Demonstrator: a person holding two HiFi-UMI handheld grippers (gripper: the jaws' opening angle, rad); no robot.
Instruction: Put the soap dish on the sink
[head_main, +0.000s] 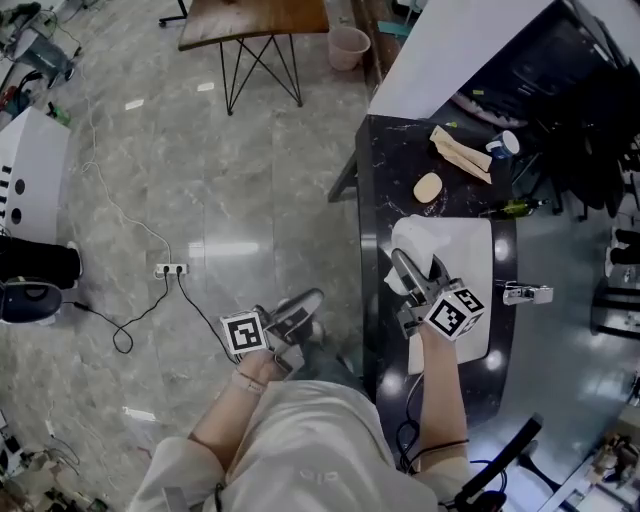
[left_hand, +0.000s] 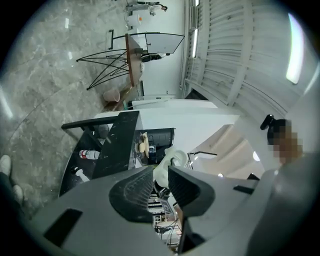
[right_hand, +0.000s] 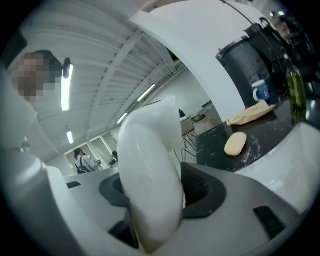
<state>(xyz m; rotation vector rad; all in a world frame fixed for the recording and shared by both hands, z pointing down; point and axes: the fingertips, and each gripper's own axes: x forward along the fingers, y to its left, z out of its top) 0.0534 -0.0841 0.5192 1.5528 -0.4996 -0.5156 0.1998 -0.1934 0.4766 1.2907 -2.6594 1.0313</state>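
Observation:
The white soap dish (head_main: 418, 240) stands on edge between the jaws of my right gripper (head_main: 418, 270), which is shut on it. It hangs over the near left part of the white sink basin (head_main: 470, 250), set in a black marble counter (head_main: 385, 170). In the right gripper view the dish (right_hand: 150, 190) fills the middle, with a pad pressed on each side. My left gripper (head_main: 308, 303) is out over the floor, left of the counter. In the left gripper view its jaws (left_hand: 160, 187) stand a narrow gap apart with nothing between them; the dish (left_hand: 167, 162) shows far off beyond them.
A beige soap bar (head_main: 428, 187) lies on the counter beyond the basin, with a paper bag (head_main: 460, 155) and a mug (head_main: 505, 145) farther back. A chrome faucet (head_main: 527, 293) and a green bottle (head_main: 515, 208) stand right of the basin. A power strip (head_main: 172, 269) and cables lie on the floor.

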